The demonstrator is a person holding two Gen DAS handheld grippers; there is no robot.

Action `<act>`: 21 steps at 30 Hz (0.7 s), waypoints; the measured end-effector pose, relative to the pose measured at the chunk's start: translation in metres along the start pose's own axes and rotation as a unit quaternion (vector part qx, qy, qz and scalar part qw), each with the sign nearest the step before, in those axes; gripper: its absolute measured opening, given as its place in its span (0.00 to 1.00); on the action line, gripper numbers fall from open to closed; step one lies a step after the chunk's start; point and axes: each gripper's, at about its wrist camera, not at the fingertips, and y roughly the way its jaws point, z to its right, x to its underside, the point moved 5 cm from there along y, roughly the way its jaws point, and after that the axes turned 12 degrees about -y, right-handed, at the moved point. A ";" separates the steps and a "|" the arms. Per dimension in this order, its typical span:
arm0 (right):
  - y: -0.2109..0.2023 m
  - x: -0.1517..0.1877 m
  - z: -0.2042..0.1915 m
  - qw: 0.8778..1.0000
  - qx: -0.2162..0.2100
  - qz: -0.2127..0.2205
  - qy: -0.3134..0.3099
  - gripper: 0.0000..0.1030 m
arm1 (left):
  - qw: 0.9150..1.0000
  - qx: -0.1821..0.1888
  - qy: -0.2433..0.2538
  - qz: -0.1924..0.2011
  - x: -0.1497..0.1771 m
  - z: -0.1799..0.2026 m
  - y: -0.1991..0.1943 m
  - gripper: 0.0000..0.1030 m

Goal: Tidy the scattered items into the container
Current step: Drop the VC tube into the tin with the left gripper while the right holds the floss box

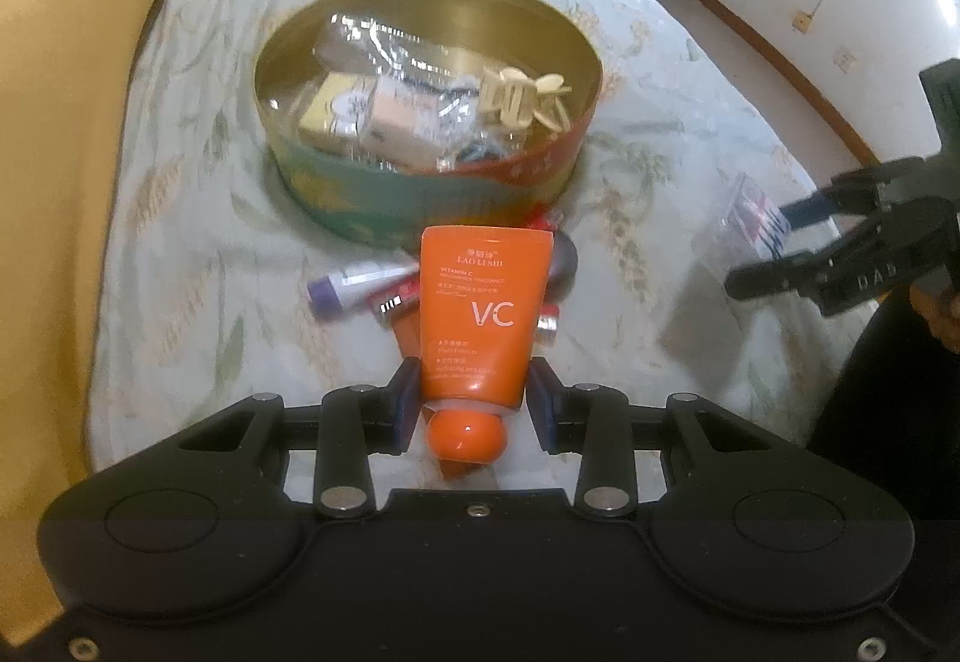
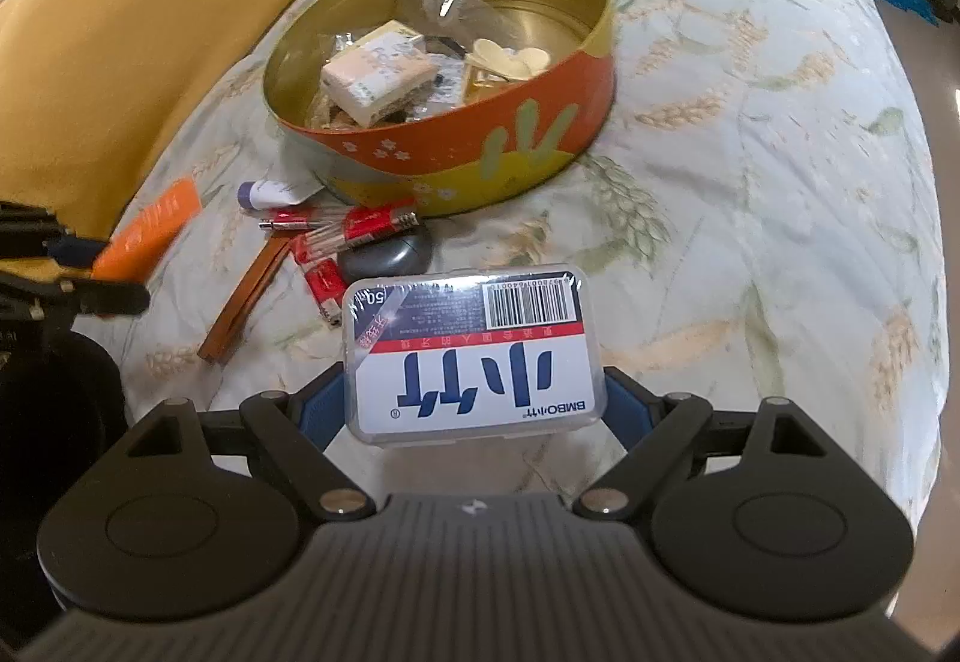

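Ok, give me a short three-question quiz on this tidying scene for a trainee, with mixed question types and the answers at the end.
1. True or false: the left gripper holds the orange tube.
2. What does the right gripper carry: A a comb, B a clear plastic box, C a hair clip?
3. Where do the red-labelled tubes lie: in the round tin or on the bedspread?

Key: 1 true. 2 B. 3 on the bedspread, beside the tin.
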 end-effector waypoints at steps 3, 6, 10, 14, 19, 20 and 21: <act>-0.001 0.004 0.003 1.000 0.003 -0.001 0.005 0.83 | 1.000 -0.005 0.008 0.006 -0.011 0.003 -0.004 0.33; 0.001 0.008 0.003 1.000 0.000 -0.002 0.010 0.83 | 1.000 -0.010 0.021 0.014 -0.024 0.006 -0.007 0.33; 0.002 0.009 0.002 1.000 -0.003 0.000 0.012 0.83 | 0.999 -0.012 0.032 0.024 -0.046 0.010 -0.009 0.33; 0.000 0.008 0.001 1.000 -0.006 0.002 0.014 0.83 | 0.999 -0.018 0.040 0.030 -0.071 0.012 -0.004 0.33; -0.003 0.006 -0.002 1.000 -0.008 0.006 0.013 0.83 | 0.998 -0.024 0.051 0.032 -0.099 0.014 0.007 0.33; -0.003 0.005 -0.003 1.000 -0.008 0.006 0.013 0.83 | 0.998 -0.025 0.054 0.032 -0.104 0.015 0.009 0.33; -0.003 0.005 -0.003 1.000 -0.008 0.006 0.014 0.83 | 0.998 -0.026 0.056 0.032 -0.110 0.015 0.013 0.33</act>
